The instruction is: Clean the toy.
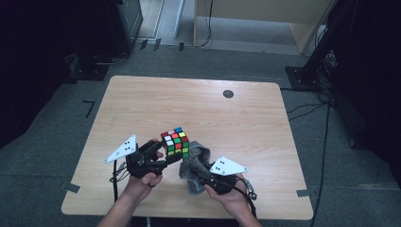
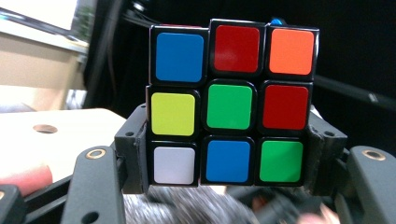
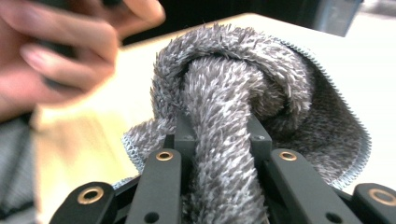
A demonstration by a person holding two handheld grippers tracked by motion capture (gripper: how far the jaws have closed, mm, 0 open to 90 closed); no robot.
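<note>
We hold the left gripper [image 1: 165, 158] at about seven o'clock on the wooden table [image 1: 142, 101], and its jaws are clamped on the puzzle cube [image 1: 175, 142], which sits raised above the tabletop near the centre of the front half. In the left gripper view the cube [image 2: 233, 100] fills the space between the two black jaws, which press on its lower side edges; the face toward us shows blue, red and orange on top, yellow, green and red in the middle, white, blue and green below. At about five o'clock we hold the right gripper [image 1: 201, 172], its jaws squeezed together on a bunched grey cloth [image 1: 194, 163] that lies just beside the cube, at the cube's four o'clock. In the right gripper view the fluffy cloth [image 3: 224, 140] rises between the jaws and loops over, and our left hand [image 3: 60, 56] is blurred at ten o'clock.
</note>
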